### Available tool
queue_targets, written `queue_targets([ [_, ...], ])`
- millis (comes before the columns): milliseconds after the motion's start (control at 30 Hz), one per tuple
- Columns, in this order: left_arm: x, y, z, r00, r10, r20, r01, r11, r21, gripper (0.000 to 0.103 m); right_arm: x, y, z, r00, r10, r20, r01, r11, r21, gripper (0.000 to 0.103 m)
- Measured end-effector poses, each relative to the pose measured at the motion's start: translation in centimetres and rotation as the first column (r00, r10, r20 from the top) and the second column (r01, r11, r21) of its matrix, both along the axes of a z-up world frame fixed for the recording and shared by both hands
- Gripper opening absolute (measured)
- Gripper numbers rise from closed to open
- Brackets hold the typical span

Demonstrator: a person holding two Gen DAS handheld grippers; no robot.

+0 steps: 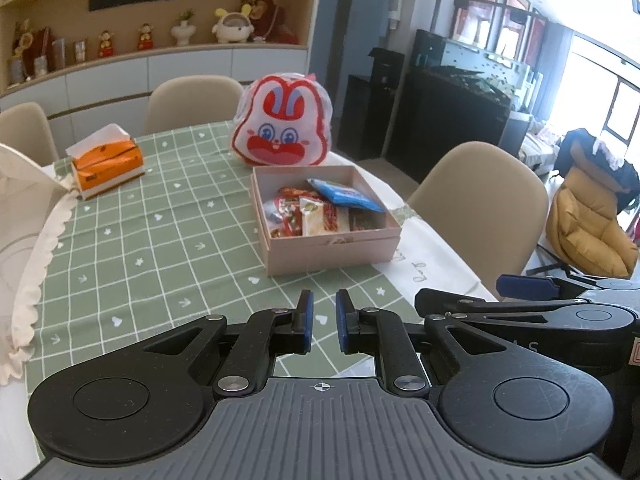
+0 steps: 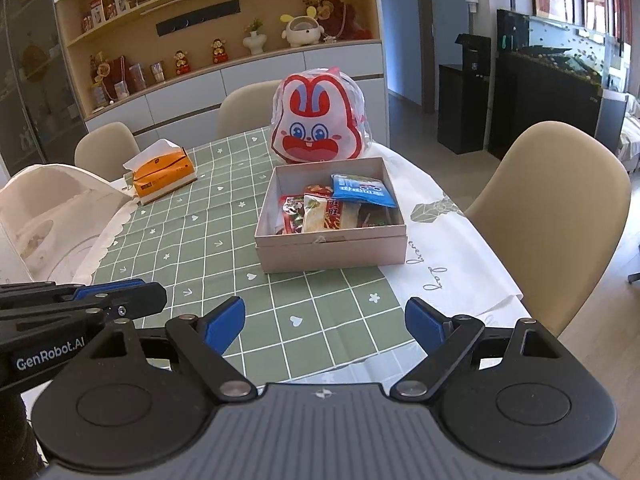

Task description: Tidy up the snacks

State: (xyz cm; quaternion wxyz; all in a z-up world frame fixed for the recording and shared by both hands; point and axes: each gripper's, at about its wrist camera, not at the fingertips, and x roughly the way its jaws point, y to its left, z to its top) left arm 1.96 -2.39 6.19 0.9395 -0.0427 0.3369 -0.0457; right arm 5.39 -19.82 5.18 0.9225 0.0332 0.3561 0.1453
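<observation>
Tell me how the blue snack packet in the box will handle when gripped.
The blue snack packet looks like thin glossy film, so probably floppy, light and somewhat slippery. It leans on other packets in the pink box, so it may shift when nudged.

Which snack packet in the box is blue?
The blue packet leaning in the far right corner of the pink box, nearest the rabbit bag. The other packets beside it are red, white and orange.

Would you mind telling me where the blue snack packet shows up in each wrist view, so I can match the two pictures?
Left wrist: blue snack packet right of centre, at the pink box's far right corner.
Right wrist: blue snack packet just above centre, same corner.
Shared landmark: the rabbit-face bag directly behind the box.
</observation>
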Motion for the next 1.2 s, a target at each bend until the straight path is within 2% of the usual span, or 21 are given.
queue_targets([
  [567,0.07,0.03,-0.35,1.0,0.009,-0.015,-0.009,1.0,-0.018,0.016,0.45,0.13,-0.31,1.0,0.012,-0.008,-0.012,1.0,-0.009,0.088],
  [1200,0.18,-0.35,-0.82,1.0,-0.008,-0.023,0.008,1.0,-0.005,0.016,0.51,-0.48,-0.43,1.0,0.002,-0.01,-0.002,1.0,-0.006,0.088],
])
